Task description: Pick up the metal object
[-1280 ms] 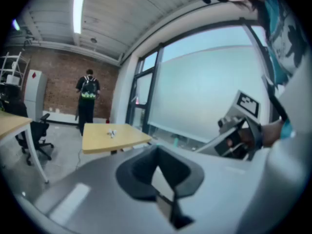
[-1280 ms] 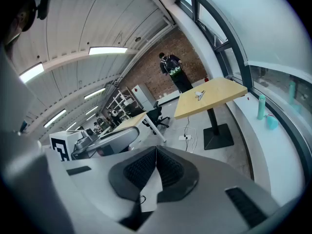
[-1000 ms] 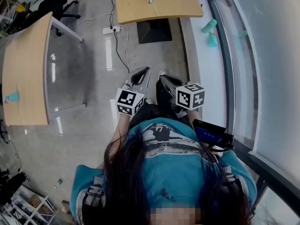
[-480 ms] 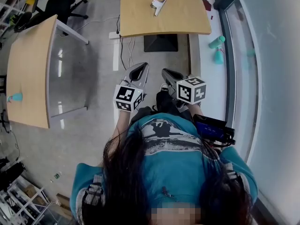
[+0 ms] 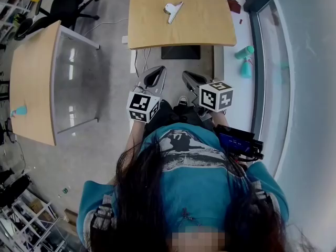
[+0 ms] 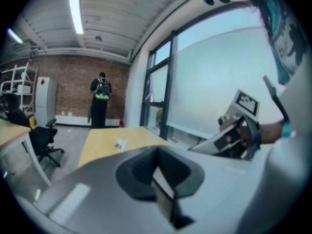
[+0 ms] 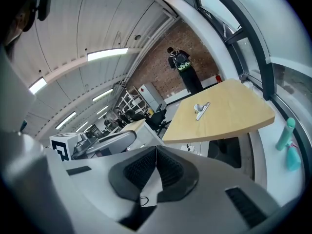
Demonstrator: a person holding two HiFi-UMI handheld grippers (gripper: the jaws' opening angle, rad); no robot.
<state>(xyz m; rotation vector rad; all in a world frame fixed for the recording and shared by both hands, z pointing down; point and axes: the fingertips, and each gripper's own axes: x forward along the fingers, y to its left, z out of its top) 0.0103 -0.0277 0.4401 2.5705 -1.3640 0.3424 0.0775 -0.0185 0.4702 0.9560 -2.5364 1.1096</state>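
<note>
The metal object is a silver clip lying on the wooden table ahead of me. It also shows small in the left gripper view as the clip and in the right gripper view as the clip. My left gripper and right gripper hang side by side over the floor, short of the table's near edge and well apart from the clip. Both are shut with nothing between the jaws. The left gripper and the right gripper point toward the table.
A second wooden table with a small teal thing stands at the left. A black office chair is at the far left. Two teal bottles sit by the window. A black box lies under the table. A person stands far off.
The table and clip have come lower in the head view, closer to me. Both grippers have risen slightly toward the table edge and stayed shut.
</note>
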